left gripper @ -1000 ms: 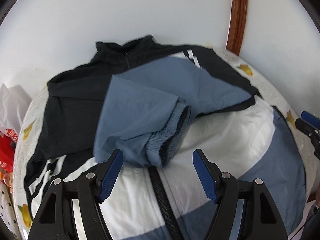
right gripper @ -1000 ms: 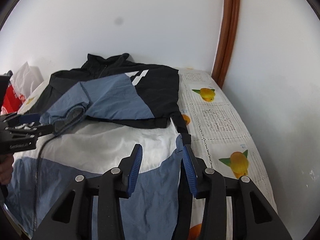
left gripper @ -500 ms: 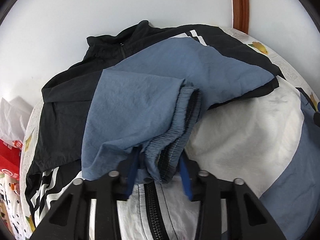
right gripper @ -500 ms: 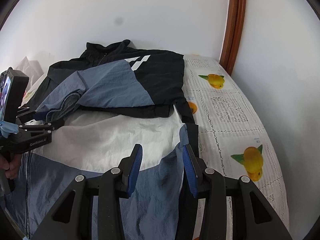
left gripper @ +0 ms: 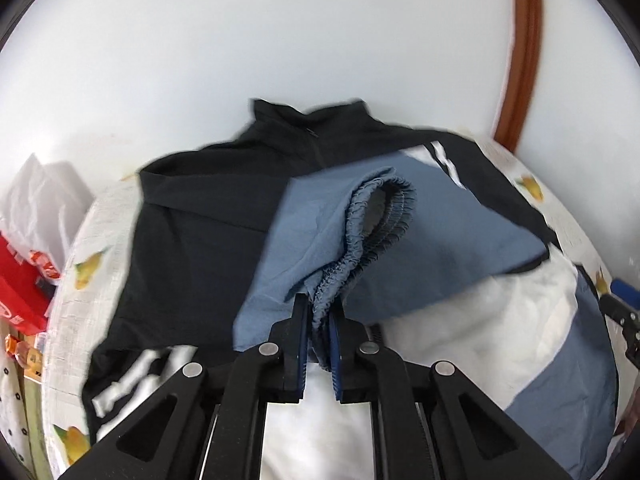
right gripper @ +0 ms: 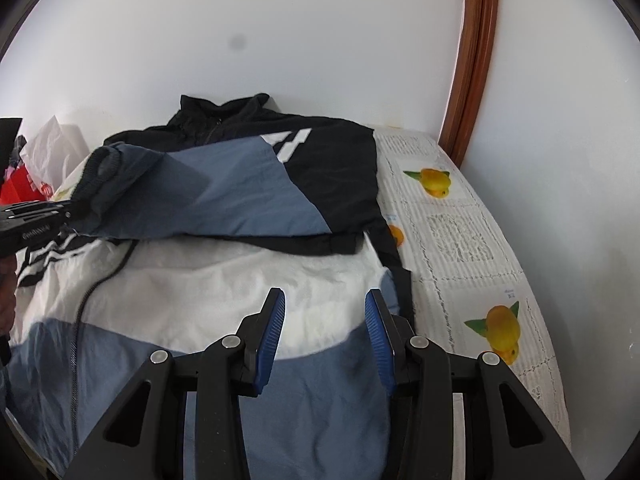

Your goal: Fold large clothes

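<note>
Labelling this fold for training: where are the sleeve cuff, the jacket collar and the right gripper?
sleeve cuff [left gripper: 384, 216]: left wrist view, on the elastic ruffled edge.
jacket collar [right gripper: 224, 114]: right wrist view, on the black upright band.
right gripper [right gripper: 325, 336]: right wrist view, midway between the blue pads.

The jacket [right gripper: 224, 280] lies spread on the bed [right gripper: 460, 240], its sleeve cuff [left gripper: 360, 248] caught between the left gripper's [left gripper: 319, 320] jaws with the collar [left gripper: 312, 120] beyond, while the right gripper's [right gripper: 325, 320] jaws hang over the jacket's near panel, bare bed to their right.
</note>
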